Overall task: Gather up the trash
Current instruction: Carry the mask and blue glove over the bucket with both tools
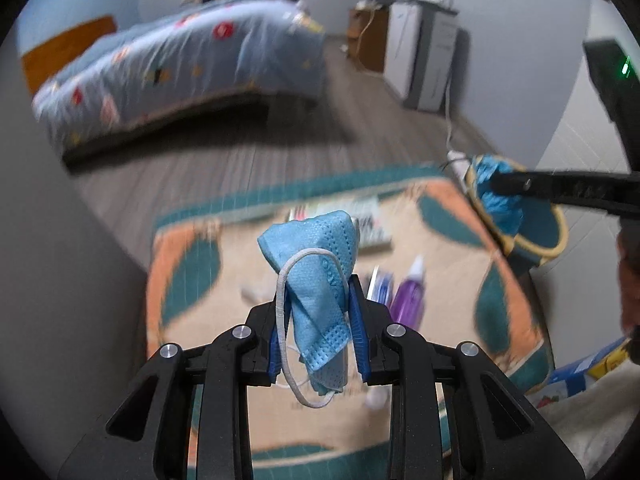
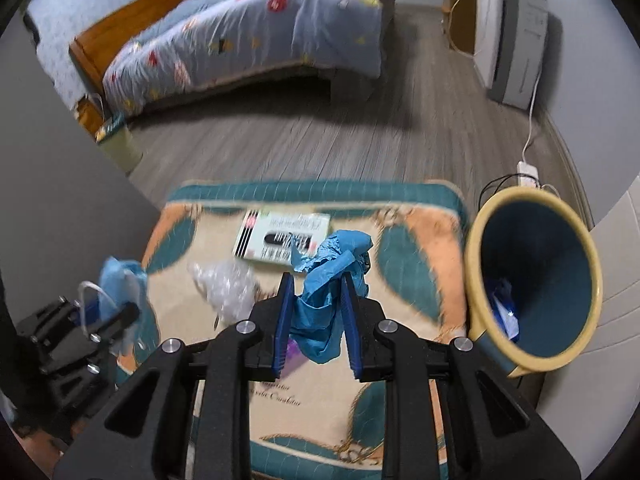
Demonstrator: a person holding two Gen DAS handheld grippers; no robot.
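Left gripper (image 1: 316, 320) pinches a folded blue mask (image 1: 316, 276), ear loop hanging loose. Right gripper (image 2: 316, 312) clamps a crumpled blue glove (image 2: 328, 280). Both held above the rug (image 2: 416, 280).

On the rug: clear plastic wad (image 2: 224, 284), flat printed box (image 2: 280, 240), purple bottle (image 1: 408, 300) under the left gripper.

Bin (image 2: 536, 280) stands at the rug's right edge, open, some trash inside. Power strip (image 2: 528, 170) and cords just behind it.

Bare wood floor (image 2: 320, 136) beyond the rug, then bed (image 2: 260, 28); cabinet (image 2: 512, 40) on the right wall.
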